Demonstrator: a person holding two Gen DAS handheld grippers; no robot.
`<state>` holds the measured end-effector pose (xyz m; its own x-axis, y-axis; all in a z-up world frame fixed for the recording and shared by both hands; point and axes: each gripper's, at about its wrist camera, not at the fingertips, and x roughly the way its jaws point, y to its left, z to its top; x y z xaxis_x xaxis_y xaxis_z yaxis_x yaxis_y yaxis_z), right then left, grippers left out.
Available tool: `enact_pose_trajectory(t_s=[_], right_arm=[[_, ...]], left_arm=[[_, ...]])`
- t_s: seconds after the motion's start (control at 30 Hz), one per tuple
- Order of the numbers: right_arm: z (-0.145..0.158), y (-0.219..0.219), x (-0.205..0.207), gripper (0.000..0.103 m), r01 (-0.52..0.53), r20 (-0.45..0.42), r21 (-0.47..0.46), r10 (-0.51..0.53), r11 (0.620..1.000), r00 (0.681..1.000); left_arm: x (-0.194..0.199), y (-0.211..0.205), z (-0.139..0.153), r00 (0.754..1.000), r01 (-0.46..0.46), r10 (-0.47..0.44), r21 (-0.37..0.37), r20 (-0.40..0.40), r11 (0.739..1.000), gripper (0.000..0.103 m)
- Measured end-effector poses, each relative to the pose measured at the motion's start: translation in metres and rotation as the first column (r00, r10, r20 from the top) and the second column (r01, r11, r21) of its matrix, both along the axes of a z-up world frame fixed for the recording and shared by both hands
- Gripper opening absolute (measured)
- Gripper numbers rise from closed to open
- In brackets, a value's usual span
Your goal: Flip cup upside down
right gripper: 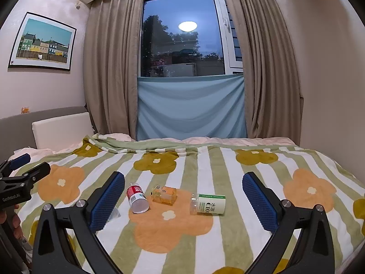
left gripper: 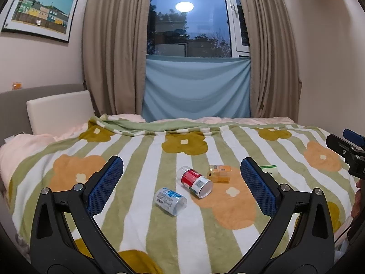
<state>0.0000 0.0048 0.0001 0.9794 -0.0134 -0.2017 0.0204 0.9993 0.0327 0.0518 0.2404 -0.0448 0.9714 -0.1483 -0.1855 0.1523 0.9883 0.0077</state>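
Four cut bottle-cups lying loose on the soft blanket (left gripper: 182, 233); left hand-held gripper (left gripper: 182, 187) and right hand-held gripper (right gripper: 183, 202) wide open, empty. Risk: red-label cup (left gripper: 195, 181) rolling off toward 3 o'clock into orange cup (left gripper: 219, 173) when nudged, or thin wall crushing under a hard pinch.

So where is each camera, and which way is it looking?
Left wrist: sits on the left gripper, facing across the bed to the window; its open blue fingers show, the right gripper at the edge.
Right wrist: on the right gripper, same direction; open fingers, left gripper at the edge.
Shared: red-labelled cup, orange cup.
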Motion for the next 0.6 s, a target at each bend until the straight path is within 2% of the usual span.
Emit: enact_pose_trajectory(t_s=[0.6], right_arm=[[0.0014,-0.0023,-0.001,0.103,0.003,-0.005,0.006,-0.003,1.0,1.0]], left_arm=[[-0.0033,0.0068,0.0014,1.0,-0.003,0.003,-0.014,-0.007,1.0,0.103]])
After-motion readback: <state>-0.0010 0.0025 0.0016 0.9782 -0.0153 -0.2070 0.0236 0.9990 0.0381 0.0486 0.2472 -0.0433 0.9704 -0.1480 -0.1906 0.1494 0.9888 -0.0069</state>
